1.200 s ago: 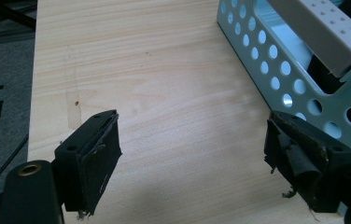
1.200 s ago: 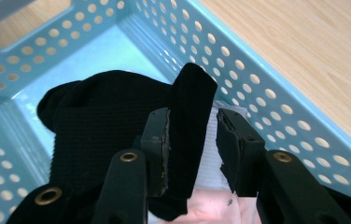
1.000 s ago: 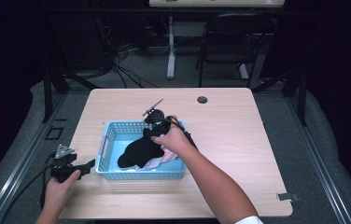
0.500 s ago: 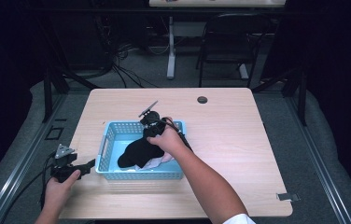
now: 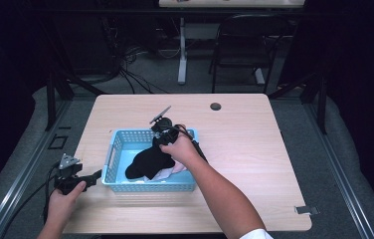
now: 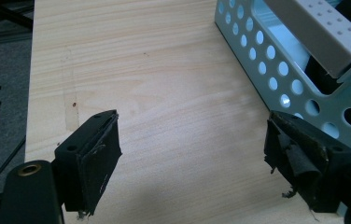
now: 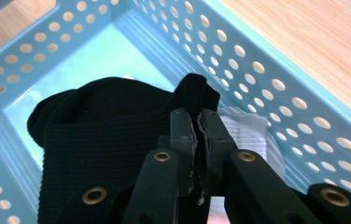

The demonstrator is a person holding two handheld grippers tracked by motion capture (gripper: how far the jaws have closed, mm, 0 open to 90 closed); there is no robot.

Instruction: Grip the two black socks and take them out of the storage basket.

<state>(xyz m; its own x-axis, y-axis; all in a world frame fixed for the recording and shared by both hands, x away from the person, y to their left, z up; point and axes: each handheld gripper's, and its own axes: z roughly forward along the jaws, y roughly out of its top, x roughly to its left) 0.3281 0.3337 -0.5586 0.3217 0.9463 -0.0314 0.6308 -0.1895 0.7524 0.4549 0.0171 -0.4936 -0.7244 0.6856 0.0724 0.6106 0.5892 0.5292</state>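
- Black sock [image 7: 94, 140] lies in the blue basket [image 5: 120, 144], right under my right hand-held gripper [image 7: 198, 126], whose jaws have just been closing and now pinch the sock's upper edge.
- Its long axis runs from that pinch down-left across the basket floor, over a white sock [image 7: 248, 130].
- My left hand-held gripper [image 6: 192, 158] waits, jaws apart, on the tabletop [image 5: 254, 129] just outside the basket's left wall.
- Beyond: dark room, a chair [image 5: 239, 45].

Pale wooden table [image 5: 254, 149] (dark round grommet [image 5: 216, 106] near far edge), blue basket [image 5: 147, 185].
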